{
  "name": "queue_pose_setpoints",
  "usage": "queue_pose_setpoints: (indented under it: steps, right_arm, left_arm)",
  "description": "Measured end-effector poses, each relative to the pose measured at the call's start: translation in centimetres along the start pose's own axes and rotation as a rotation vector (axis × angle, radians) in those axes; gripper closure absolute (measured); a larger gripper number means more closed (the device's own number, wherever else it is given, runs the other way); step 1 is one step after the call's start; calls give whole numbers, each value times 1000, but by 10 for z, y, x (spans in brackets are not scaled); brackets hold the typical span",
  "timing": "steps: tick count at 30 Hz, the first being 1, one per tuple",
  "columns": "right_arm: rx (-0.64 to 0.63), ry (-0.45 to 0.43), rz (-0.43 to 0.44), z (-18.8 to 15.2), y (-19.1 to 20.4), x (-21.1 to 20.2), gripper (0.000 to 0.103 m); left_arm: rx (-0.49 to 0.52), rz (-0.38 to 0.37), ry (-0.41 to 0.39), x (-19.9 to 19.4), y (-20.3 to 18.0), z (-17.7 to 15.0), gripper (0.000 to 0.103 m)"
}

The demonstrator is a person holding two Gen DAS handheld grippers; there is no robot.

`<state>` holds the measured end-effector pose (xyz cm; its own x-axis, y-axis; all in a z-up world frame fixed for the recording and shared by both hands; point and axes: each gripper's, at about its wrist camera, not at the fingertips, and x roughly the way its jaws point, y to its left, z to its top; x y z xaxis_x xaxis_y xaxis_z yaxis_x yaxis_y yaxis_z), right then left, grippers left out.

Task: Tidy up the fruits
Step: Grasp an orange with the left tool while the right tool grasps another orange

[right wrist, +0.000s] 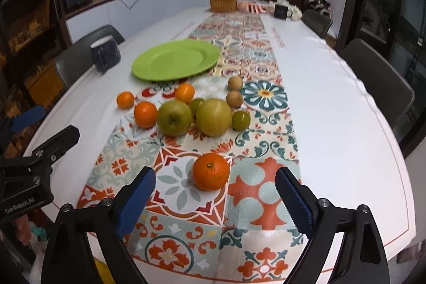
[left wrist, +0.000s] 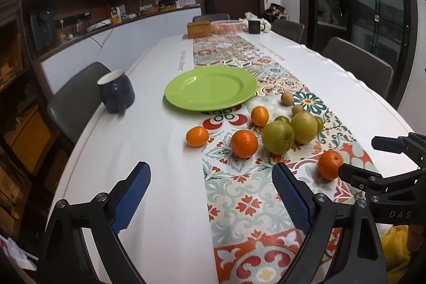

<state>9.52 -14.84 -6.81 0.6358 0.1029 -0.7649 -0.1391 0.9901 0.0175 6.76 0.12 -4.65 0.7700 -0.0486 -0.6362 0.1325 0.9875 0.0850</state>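
Observation:
A green plate (left wrist: 210,89) (right wrist: 175,60) lies bare on the patterned runner. In front of it sit several oranges (left wrist: 244,144), two green apples (left wrist: 277,137) (right wrist: 174,117), small green fruits (right wrist: 241,120) and two brown ones (right wrist: 234,99). One orange (right wrist: 210,169) (left wrist: 329,164) lies apart, nearest me. My right gripper (right wrist: 215,177) (left wrist: 359,156) is open, its blue pads either side of that orange and just short of it, not touching. My left gripper (left wrist: 210,169) (right wrist: 54,121) is open over the table, pointing toward the fruit cluster, with nothing between its fingers.
A navy mug (left wrist: 115,91) (right wrist: 105,52) stands left of the plate near the table's edge. At the far end are a wicker basket (left wrist: 199,29), a pink basket (left wrist: 229,25) and a black mug (left wrist: 254,26). Grey chairs (right wrist: 378,76) line both sides.

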Motion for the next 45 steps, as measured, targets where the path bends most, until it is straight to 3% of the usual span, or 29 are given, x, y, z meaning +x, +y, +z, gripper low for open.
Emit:
queue_pose_setpoints:
  steps: [8, 16, 28, 36, 45]
  right_arm:
    - [-2, 95, -13, 3, 1, 25, 32]
    - [-35, 151, -5, 7, 7, 41, 43]
    - [-36, 187, 9, 12, 8, 57, 60]
    - [-24, 173, 15, 20, 2, 63, 60]
    - [-17, 163, 33, 26, -2, 67, 60]
  left_arm:
    - [22, -54, 54, 41, 1, 6, 15]
    - [23, -122, 99, 72, 0, 12, 22]
    - [15, -188, 154, 106, -10, 23, 35]
    - [13, -211, 190, 122, -15, 26, 45]
    - [19, -243, 228, 133, -19, 26, 63]
